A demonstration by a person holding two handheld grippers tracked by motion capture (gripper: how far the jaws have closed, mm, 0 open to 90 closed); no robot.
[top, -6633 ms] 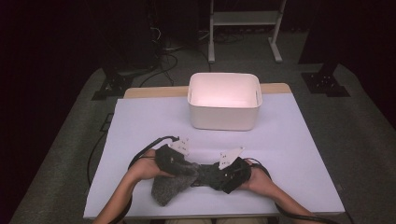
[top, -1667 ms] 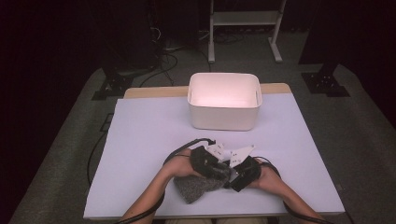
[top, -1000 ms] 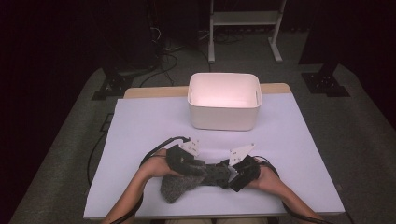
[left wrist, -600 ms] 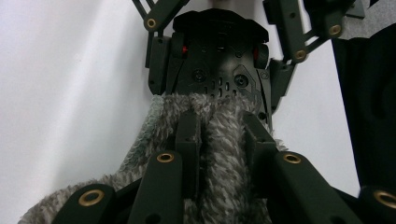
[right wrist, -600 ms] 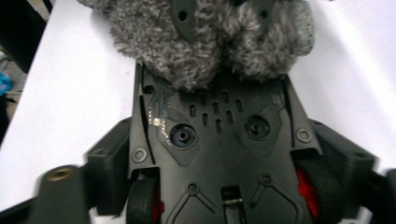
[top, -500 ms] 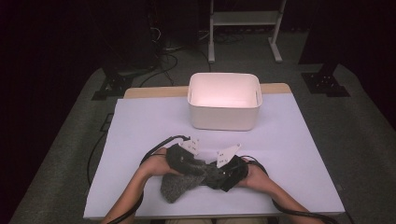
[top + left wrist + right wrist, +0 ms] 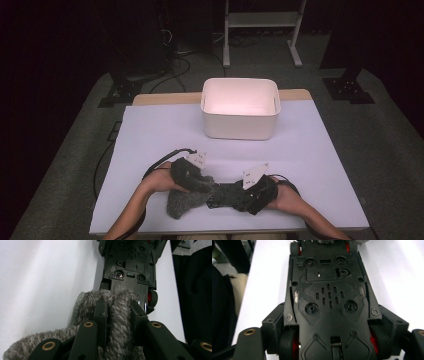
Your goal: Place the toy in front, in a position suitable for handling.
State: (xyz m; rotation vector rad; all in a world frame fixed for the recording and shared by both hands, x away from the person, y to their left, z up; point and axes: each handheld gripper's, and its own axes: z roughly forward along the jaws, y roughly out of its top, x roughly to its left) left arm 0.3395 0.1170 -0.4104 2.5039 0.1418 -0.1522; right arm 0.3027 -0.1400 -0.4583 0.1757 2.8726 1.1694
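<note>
A black toy car lies belly-up near the table's front edge, and its underside with red-rimmed wheels faces the right gripper view. My right gripper is shut on the car's sides, one jaw against each flank. My left gripper is shut on a grey fuzzy cloth. In the left gripper view a fold of the cloth is pinched between the fingers and rests against the car's end.
A white bin stands at the back middle of the white-covered table. The person's forearms come in over the front edge. A dark stand and cables lie on the floor beyond the table.
Earlier both hands were bunched near the middle; the left hand then drew the cloth back to the left. Within the last second the right hand and car shifted slightly left, then back.
</note>
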